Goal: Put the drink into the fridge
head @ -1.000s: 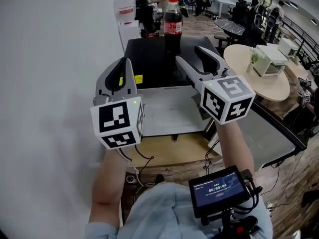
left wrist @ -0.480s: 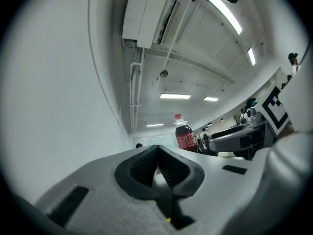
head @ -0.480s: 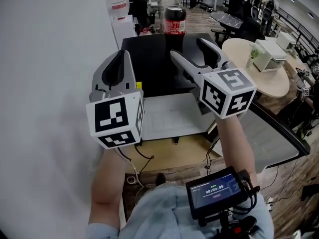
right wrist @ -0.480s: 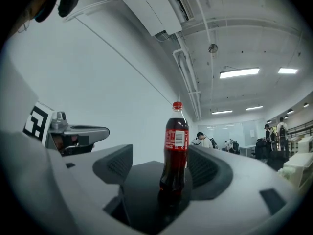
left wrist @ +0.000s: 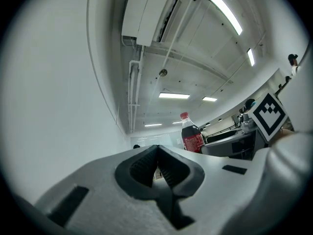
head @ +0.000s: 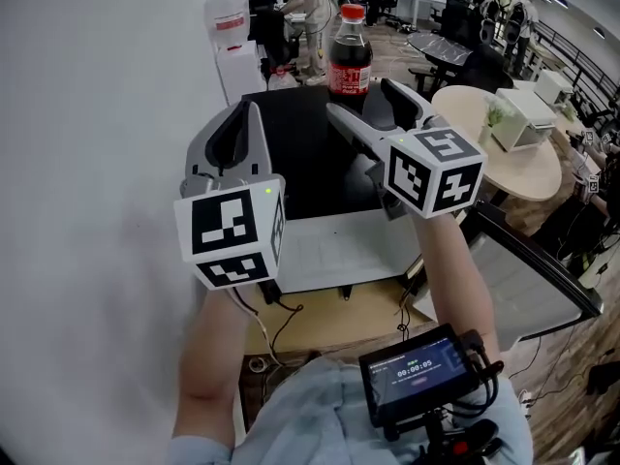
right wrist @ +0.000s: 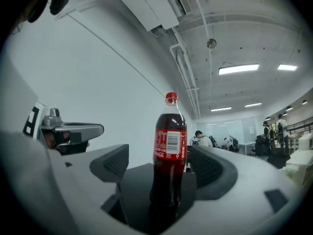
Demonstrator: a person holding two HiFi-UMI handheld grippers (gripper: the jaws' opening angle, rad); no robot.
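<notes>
A dark cola bottle (head: 350,51) with a red cap and label stands upright on the black fridge top (head: 291,143). My right gripper (head: 360,100) points at it, and its jaws have just been opening. In the right gripper view the bottle (right wrist: 169,151) shows in the gap of the right gripper (right wrist: 161,168), and neither pad (right wrist: 110,163) touches it. My left gripper (head: 240,129) is held to the left of the bottle, jaws shut on nothing. From the left gripper (left wrist: 157,153) the bottle (left wrist: 191,133) appears ahead and to the right.
A white wall (head: 87,163) runs along the left. A white ledge (head: 329,245) and a wooden shelf (head: 329,313) lie below the black top. A round table (head: 528,168) with a white box (head: 525,114) stands to the right. People sit far behind.
Both grippers have moved forward toward the bottle. The right gripper's jaws have spread wider. The left jaws stay shut.
</notes>
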